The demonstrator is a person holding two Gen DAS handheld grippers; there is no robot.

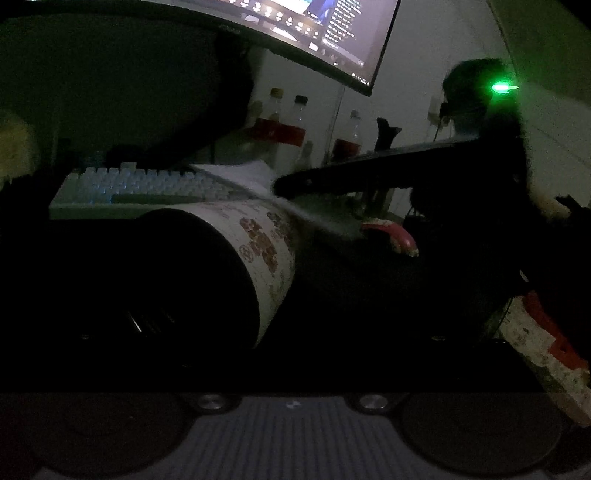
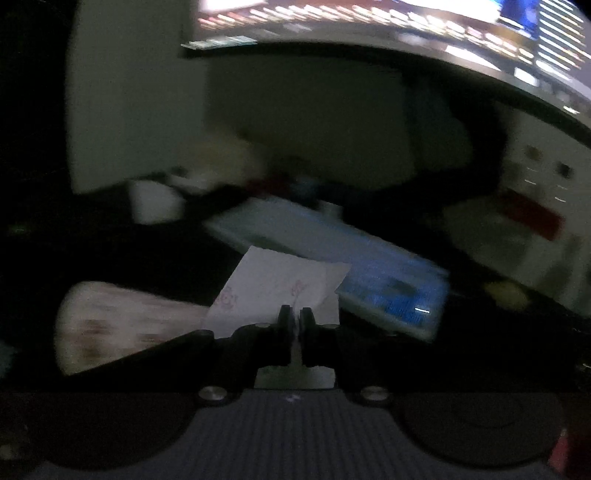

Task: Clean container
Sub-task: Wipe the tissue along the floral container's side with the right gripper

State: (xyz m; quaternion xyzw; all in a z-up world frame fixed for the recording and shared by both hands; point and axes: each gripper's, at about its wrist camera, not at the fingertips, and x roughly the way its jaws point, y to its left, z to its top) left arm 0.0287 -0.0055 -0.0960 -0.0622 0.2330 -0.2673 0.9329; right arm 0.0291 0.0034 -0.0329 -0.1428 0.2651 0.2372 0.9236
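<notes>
The scene is very dark. A white paper container point(image 1: 266, 251) with red print lies on its side close in front of my left gripper, its dark mouth facing the camera. My left fingers are lost in the dark, so their state is unclear. My right gripper point(image 2: 295, 317) is shut on a white tissue point(image 2: 280, 288) with faint pink print. In the left wrist view the right gripper point(image 1: 354, 173) reaches in from the right, with the tissue point(image 1: 251, 173) at its tip just above the container. The container also shows blurred in the right wrist view point(image 2: 122, 321), lower left.
A white keyboard point(image 1: 140, 184) lies behind the container, also in the right wrist view point(image 2: 332, 258). A lit monitor point(image 1: 303, 33) hangs above. Bottles point(image 1: 295, 122) with red labels stand at the back. A green light point(image 1: 500, 88) glows at the right.
</notes>
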